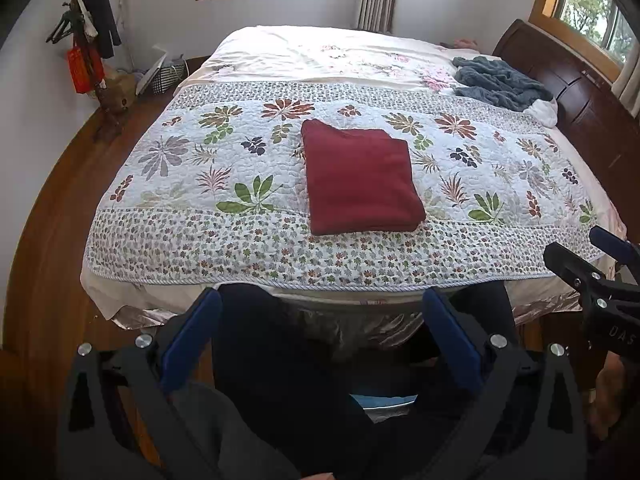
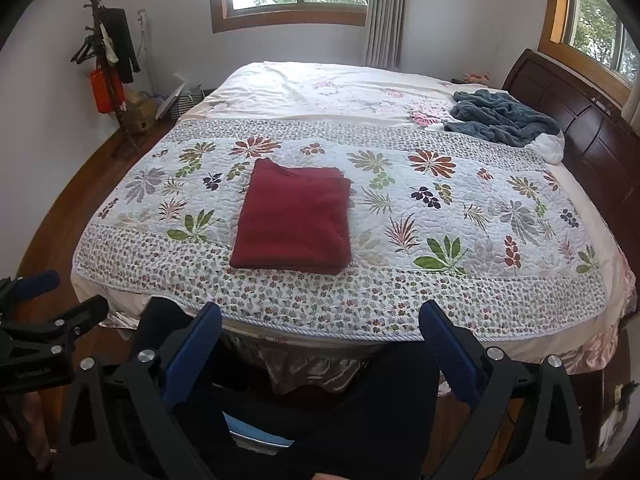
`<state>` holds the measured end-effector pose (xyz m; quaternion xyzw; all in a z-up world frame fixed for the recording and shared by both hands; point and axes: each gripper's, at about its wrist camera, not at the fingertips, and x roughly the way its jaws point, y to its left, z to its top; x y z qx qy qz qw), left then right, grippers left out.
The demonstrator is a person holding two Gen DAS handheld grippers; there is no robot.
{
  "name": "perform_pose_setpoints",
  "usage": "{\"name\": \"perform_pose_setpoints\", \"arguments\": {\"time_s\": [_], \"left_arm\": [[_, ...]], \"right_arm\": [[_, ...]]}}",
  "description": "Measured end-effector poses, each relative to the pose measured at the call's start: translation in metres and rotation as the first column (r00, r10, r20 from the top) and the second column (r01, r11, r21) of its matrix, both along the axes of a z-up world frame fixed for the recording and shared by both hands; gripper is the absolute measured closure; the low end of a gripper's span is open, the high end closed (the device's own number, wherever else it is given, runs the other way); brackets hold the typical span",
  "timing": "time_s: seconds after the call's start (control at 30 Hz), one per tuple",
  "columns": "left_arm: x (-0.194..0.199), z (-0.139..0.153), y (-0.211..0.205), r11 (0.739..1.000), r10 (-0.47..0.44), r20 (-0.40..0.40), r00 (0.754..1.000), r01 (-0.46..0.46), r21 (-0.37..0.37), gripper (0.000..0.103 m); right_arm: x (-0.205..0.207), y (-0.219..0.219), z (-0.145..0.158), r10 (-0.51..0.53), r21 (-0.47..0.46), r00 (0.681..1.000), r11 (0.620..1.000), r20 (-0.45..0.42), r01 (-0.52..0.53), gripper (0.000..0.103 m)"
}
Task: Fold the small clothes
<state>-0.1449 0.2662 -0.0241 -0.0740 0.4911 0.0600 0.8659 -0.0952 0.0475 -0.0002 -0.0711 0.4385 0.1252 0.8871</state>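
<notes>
While both tools are held back from the bed, nothing is between their blue pads. On the far left stands a thin wooden coat stand (image 2: 105,64) with dark clothes and a red bag, near the white wall. Next comes the left gripper (image 1: 320,336), black with blue padded fingers, its jaws spread wide and empty, low before the bed edge. In the middle, the dark red folded cloth (image 1: 358,178) lies flat as a neat rectangle on the white quilted bedspread with leaf and flower prints (image 1: 460,184), touching only the quilt and well apart from both tools. The right gripper (image 2: 320,340) of the same make is also wide open and holds nothing. On the far right, a crumpled grey-blue fleece blanket (image 2: 502,118) rests beside the dark wooden headboard (image 2: 580,120).
</notes>
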Motion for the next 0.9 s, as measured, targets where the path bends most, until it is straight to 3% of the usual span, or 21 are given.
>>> {"name": "perform_pose_setpoints", "arguments": {"time_s": [0.27,0.9], "left_arm": [[0.0,-0.001,0.001,1.0,0.002,0.005,1.0,-0.002,0.001,0.003],[0.008,-0.008,0.002,1.0,0.0,-0.01,1.0,0.0,0.003,0.003]], "right_arm": [[-0.001,0.0,0.002,0.003,-0.009,0.999,1.0,0.033,-0.003,0.004],[0.011,0.002,-0.005,-0.006,-0.005,1.0,1.0,0.013,0.006,0.004]]}}
